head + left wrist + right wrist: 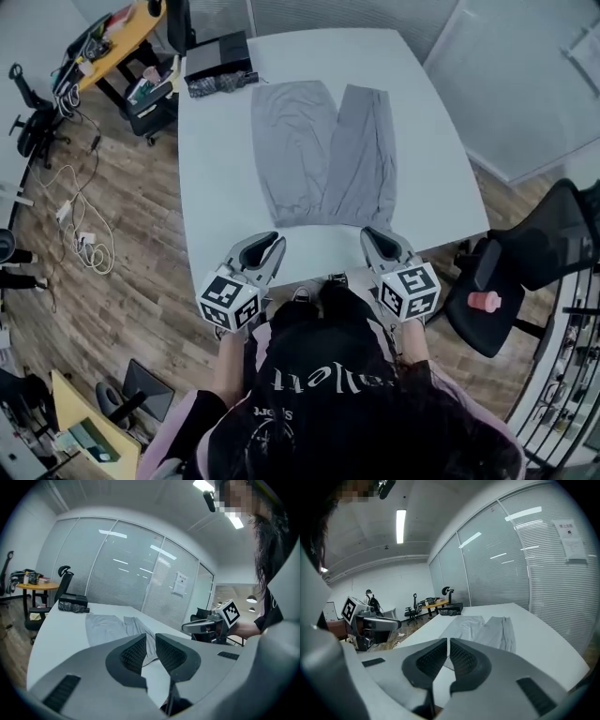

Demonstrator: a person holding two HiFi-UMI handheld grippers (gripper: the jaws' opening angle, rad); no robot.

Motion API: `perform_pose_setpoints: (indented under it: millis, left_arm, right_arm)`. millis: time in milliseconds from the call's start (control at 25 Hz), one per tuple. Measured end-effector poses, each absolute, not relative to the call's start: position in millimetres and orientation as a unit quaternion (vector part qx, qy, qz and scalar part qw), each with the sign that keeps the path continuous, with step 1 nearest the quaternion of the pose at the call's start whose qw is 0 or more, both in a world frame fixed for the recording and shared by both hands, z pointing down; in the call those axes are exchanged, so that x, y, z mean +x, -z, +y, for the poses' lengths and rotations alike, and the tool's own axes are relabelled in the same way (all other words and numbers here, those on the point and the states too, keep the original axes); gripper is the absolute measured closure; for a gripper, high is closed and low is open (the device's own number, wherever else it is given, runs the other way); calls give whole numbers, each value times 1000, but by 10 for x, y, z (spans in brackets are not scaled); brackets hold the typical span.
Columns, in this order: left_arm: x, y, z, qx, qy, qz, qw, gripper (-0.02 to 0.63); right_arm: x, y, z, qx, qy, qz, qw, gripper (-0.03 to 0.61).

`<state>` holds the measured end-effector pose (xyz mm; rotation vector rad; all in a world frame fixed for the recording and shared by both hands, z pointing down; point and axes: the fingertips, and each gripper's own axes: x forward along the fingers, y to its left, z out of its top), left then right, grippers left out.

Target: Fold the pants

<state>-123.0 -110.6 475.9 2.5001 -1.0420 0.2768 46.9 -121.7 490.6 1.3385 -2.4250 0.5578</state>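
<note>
With the pants [323, 155] flat on the surface [216, 187] at 12 o'clock, unfolded, the left tool [272, 246] and right tool [378, 239] hung pressed together and empty, so the approach likely called for spreading them over the near edge.

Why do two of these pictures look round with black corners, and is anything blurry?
Left gripper view and right gripper view: wide-angle lens, black corners, bowed lines, ceiling light glaring. Head view: evenly lit, pants sharp, table edges slightly curved.
</note>
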Motion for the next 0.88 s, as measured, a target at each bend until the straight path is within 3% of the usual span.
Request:
perform_pose_setpoints:
  millis: [640,720,800,880]
  left_arm:
    - [-1385,-5868,-1518,810,-220,-460,288,546]
    - [-1404,-6008,-1557,799,-235,-464,302,522]
    - [-1413,-6158,-1578,788,-253,-464,318,455]
    - [-1418,-6296,-1601,780,-267,-460,331,436]
  right_arm:
    - [1307,-6116,-1660,429,-257,-823,271,546]
    - [1411,-6242,-1677,428,-265,-817,282,546]
    - [1501,-6365,-1665,422,-272,-813,295,532]
    - [1568,-6462,-1642,413,-272,-812,310,474]
